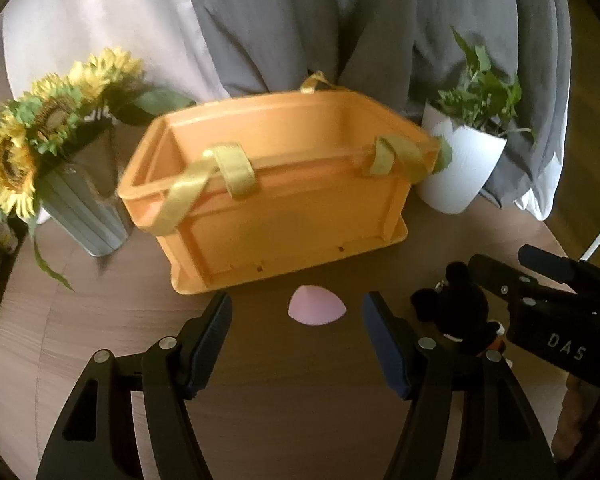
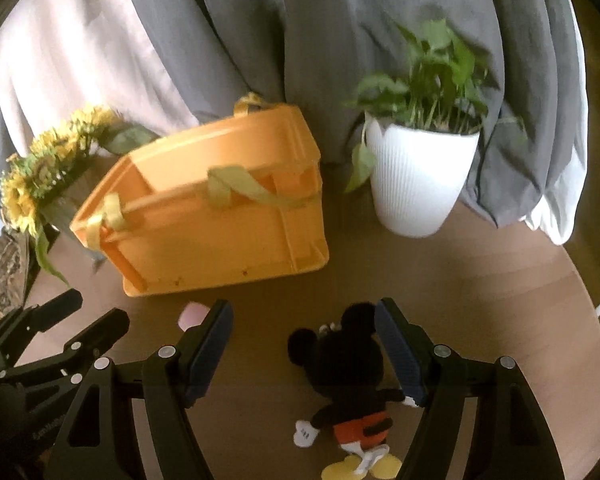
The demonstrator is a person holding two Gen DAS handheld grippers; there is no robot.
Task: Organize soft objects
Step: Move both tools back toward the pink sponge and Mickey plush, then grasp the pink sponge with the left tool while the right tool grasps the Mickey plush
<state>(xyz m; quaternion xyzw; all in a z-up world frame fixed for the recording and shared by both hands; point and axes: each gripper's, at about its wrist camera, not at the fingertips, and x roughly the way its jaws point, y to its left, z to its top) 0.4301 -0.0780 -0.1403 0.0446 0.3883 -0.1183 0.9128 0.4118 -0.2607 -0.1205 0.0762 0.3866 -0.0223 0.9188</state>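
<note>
An orange plastic crate (image 1: 284, 200) with yellow fabric handles stands on the round wooden table, also in the right wrist view (image 2: 220, 228). A small pink soft pad (image 1: 317, 305) lies in front of it, between the open fingers of my left gripper (image 1: 298, 312); it shows partly in the right wrist view (image 2: 192, 316). A black Mickey Mouse plush (image 2: 348, 376) lies face down between the open fingers of my right gripper (image 2: 304, 324), near the right finger. The plush (image 1: 456, 312) and the right gripper (image 1: 548, 304) show in the left wrist view. The left gripper (image 2: 60, 332) shows at the left.
A grey vase of sunflowers (image 1: 40, 148) stands left of the crate. A white pot with a green plant (image 2: 416, 176) stands right of it. Grey and pale curtains (image 1: 300, 24) hang behind the table. The table edge (image 2: 580, 300) curves at the right.
</note>
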